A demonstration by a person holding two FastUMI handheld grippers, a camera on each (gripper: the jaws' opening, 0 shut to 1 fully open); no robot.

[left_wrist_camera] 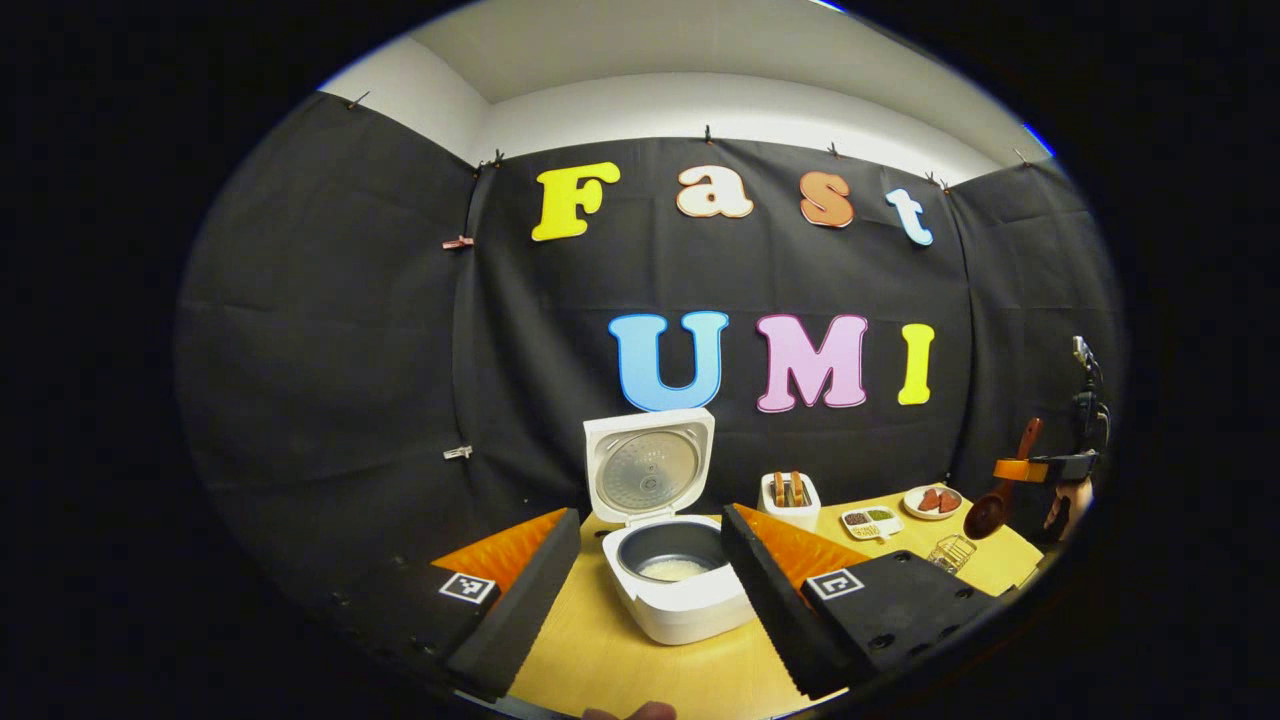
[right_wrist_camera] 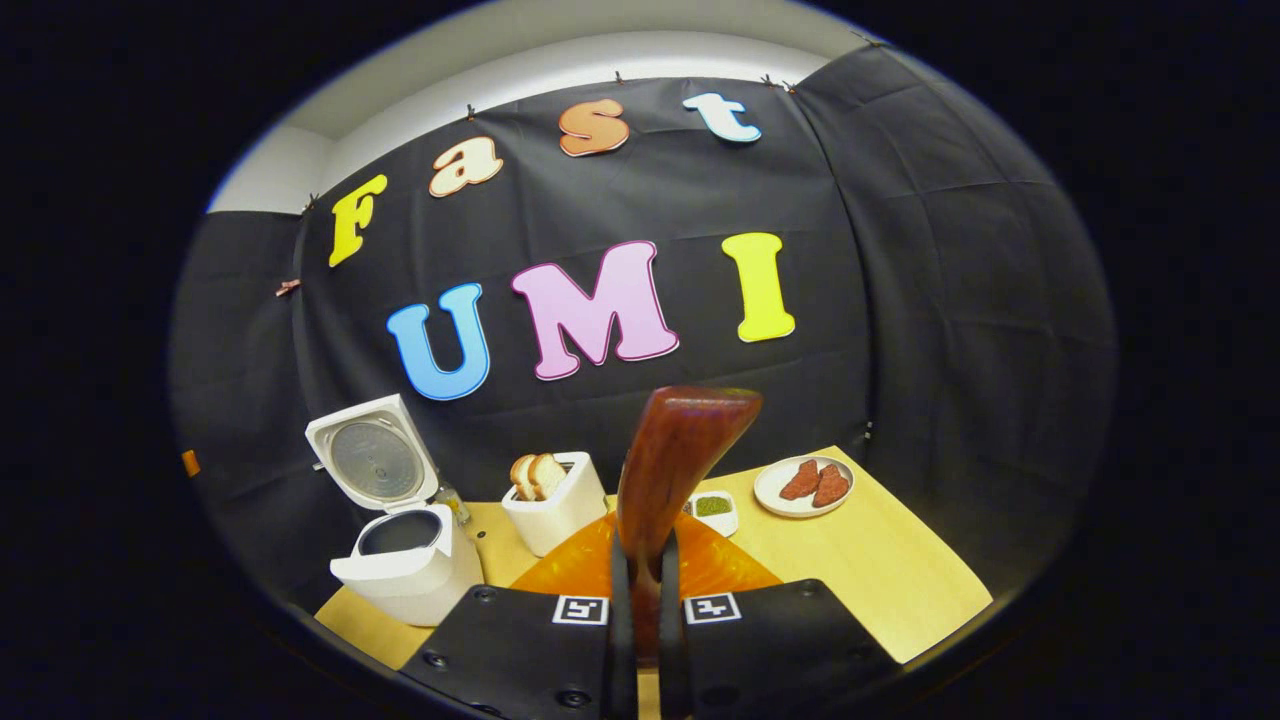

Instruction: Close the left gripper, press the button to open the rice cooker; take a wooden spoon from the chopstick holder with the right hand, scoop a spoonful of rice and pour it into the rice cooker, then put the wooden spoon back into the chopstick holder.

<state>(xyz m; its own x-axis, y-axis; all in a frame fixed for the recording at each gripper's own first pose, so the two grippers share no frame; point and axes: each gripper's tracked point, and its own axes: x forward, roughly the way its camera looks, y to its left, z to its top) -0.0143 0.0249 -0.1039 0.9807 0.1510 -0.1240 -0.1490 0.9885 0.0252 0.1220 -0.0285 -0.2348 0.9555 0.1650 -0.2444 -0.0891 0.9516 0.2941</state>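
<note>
Right gripper view, lower centre: my right gripper (right_wrist_camera: 641, 590) has both fingers pressed together on the handle of the wooden spoon (right_wrist_camera: 672, 470), whose long axis runs up the frame and tilts slightly right, its broad handle end uppermost at mid-frame. Outward from it on the yellow table (right_wrist_camera: 890, 570), a white holder with bread slices (right_wrist_camera: 556, 510) stands left of the spoon, and the rice cooker (right_wrist_camera: 400, 560) sits farther left with its lid raised upright. A small green-filled dish (right_wrist_camera: 712, 508) peeks out just right of the spoon, and a plate of red pieces (right_wrist_camera: 805, 485) lies toward the right edge, with bare tabletop in front of it.

Left gripper view: my left gripper (left_wrist_camera: 650, 590) stands with its fingers wide apart, framing the open rice cooker (left_wrist_camera: 670, 580) at lower centre; white rice lies in the bottom of its pot, something I cannot see from the other camera. At far right the right gripper (left_wrist_camera: 1045, 467) holds the spoon (left_wrist_camera: 1000, 490) tilted, bowl lowest and handle pointing up-right, well clear of the cooker. A wire rack (left_wrist_camera: 950, 552) sits near the table's right edge.
</note>
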